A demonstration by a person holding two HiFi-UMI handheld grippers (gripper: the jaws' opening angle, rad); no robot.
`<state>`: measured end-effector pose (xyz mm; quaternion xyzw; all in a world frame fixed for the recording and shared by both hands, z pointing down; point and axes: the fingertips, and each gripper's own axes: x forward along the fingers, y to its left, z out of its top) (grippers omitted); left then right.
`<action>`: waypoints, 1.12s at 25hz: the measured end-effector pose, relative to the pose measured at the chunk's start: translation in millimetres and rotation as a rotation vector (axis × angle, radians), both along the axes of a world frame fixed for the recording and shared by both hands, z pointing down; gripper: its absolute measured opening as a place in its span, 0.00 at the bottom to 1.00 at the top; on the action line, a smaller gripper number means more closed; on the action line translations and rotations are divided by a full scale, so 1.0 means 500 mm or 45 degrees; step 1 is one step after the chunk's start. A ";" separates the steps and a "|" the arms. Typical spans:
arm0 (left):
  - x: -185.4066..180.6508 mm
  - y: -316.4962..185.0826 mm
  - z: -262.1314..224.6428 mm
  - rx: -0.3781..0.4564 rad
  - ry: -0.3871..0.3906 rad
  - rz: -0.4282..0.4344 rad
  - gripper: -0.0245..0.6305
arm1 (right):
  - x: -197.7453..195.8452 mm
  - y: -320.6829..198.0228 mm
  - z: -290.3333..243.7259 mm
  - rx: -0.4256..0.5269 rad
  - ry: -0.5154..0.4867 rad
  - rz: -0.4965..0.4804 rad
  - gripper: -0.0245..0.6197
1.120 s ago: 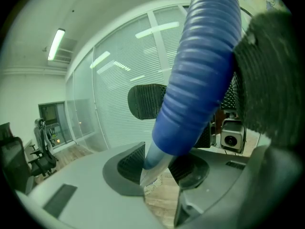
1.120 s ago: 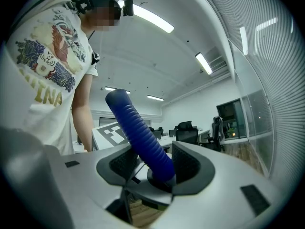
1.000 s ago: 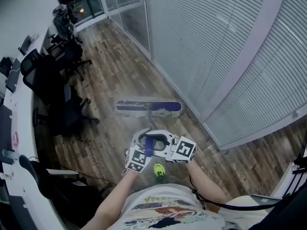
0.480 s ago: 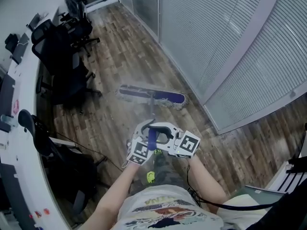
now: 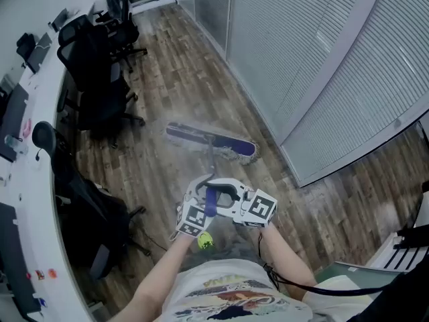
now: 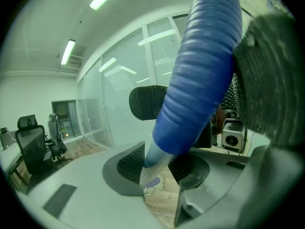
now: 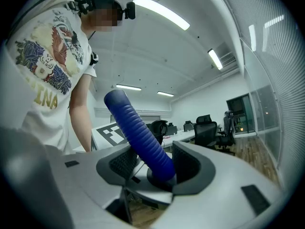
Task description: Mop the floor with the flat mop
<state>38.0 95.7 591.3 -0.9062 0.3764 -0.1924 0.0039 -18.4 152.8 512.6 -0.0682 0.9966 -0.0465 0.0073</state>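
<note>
Two tongs work one tool: left tongs (image 5: 203, 205) and right tongs (image 5: 226, 196) are both clenched on the blue ribbed grip (image 5: 210, 201) of the flat mop, held just in front of the person's chest. In the left gripper view the pads pinch the grip's lower end, where blue sleeve gives way to the thin pole (image 5: 212, 161). In the right gripper view the pads close on the ribbing w/ the free top end sticking up past them. Pole runs toward 12 o'clock down to the mop head (image 5: 211, 141), which lies flat on the wood floor (image 5: 167, 79), skewed, its right end near the foot of the glass partition w/ blinds (image 5: 301, 59). Office chairs (image 5: 94, 66) crowd the 10 o'clock side along a curved desk (image 5: 33, 200). Step in hand, as I read it: mid-stroke along the strip between chairs & partition, head planted, both grips firm. Next move prob. calls for pushing or sweeping the head on toward 12, keeping it flat w/ steady downward pressure. It also means keeping both clamps tight so the pole doesn't twist. Risks: right end catching the partition base, left end snagging chair legs.
</note>
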 end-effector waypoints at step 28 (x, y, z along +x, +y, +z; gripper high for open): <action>0.230 0.369 0.011 0.015 -0.011 -0.140 0.22 | 0.246 0.381 0.015 -0.016 0.022 -0.151 0.38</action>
